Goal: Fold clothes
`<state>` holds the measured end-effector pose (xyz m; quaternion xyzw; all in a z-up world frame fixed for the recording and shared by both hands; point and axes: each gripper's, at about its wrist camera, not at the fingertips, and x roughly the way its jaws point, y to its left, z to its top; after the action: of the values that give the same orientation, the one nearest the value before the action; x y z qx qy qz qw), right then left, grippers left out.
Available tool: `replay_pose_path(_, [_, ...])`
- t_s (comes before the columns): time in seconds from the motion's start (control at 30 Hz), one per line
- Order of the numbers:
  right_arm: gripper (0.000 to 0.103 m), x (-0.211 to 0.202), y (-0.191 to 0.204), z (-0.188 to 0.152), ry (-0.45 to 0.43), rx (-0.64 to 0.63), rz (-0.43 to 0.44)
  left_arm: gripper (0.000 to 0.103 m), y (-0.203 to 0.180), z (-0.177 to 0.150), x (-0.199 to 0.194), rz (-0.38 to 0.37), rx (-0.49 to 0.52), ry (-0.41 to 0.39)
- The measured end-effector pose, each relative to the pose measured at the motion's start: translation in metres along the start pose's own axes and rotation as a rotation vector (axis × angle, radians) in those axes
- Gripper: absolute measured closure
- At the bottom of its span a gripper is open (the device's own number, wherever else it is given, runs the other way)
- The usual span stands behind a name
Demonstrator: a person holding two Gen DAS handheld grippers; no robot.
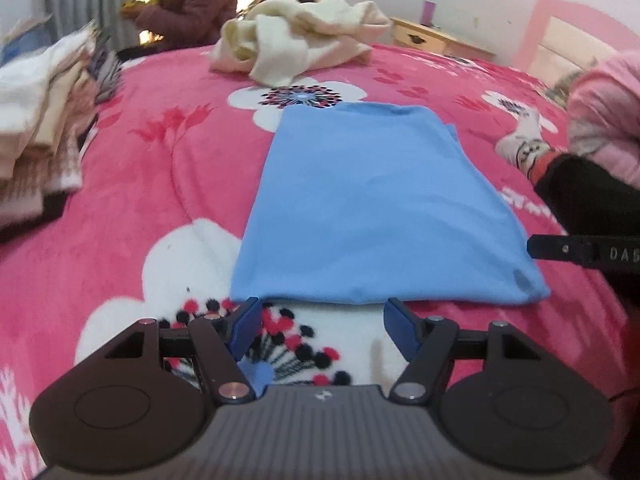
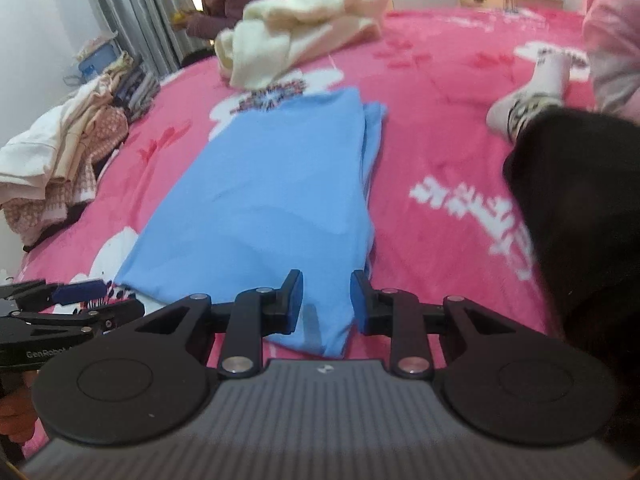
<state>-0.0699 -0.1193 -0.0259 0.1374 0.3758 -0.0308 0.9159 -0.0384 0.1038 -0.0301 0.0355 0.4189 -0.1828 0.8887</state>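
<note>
A light blue garment [image 1: 368,200] lies folded into a long flat strip on the pink flowered bedspread [image 1: 168,176], running away from me. My left gripper [image 1: 322,320] stands open just short of its near edge, nothing between the blue pads. In the right wrist view the same blue garment [image 2: 260,200] stretches ahead. My right gripper [image 2: 326,300] is open over the garment's near right corner, with the cloth showing between the fingers. The left gripper [image 2: 76,292] shows at the left edge of that view.
A crumpled cream garment [image 1: 304,40] lies at the far end of the bed. A pile of mixed clothes [image 1: 44,120] sits at the left. A person in pink with a white sock [image 1: 524,140] sits at the right; another person [image 1: 192,0] sits beyond the bed. A wooden nightstand [image 1: 432,40] stands behind.
</note>
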Motion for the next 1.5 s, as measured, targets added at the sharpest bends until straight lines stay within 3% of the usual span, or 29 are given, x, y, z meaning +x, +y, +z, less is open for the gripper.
replay_pose_path(0.33, [0.075,-0.015,-0.006,-0.001,-0.046,0.020,0.017,0.034,0.002,0.000,-0.018,0.021,-0.064,0.024])
replay_pose_path(0.53, [0.065,-0.018,-0.009,-0.002,-0.037,0.052,0.033,0.034,0.007,0.001,-0.029,0.030,-0.102,0.032])
replay_pose_path(0.67, [0.062,-0.007,-0.015,0.030,0.037,0.064,0.160,0.032,0.015,0.020,-0.023,0.043,-0.078,0.022])
replay_pose_path(0.77, [0.054,0.007,-0.022,0.067,0.069,0.078,0.199,0.031,0.021,0.040,-0.012,0.056,-0.038,0.014])
replay_pose_path(0.87, [0.053,0.038,-0.041,0.102,0.125,0.117,0.207,0.031,0.024,0.060,0.009,0.063,0.014,0.017])
replay_pose_path(1.03, [0.053,0.095,-0.077,0.126,0.232,0.205,0.166,0.031,0.041,0.090,0.062,-0.016,-0.026,0.058])
replay_pose_path(1.23, [0.053,0.145,-0.108,0.121,0.328,0.320,0.291,0.034,0.056,0.116,0.124,-0.163,-0.046,0.109])
replay_pose_path(1.37, [0.053,0.169,-0.106,0.129,0.421,0.213,0.351,0.034,0.058,0.125,0.149,-0.235,0.001,0.090])
replay_pose_path(1.5, [0.053,0.190,-0.104,0.146,0.433,0.154,0.402,0.034,0.063,0.141,0.168,-0.301,0.013,0.074])
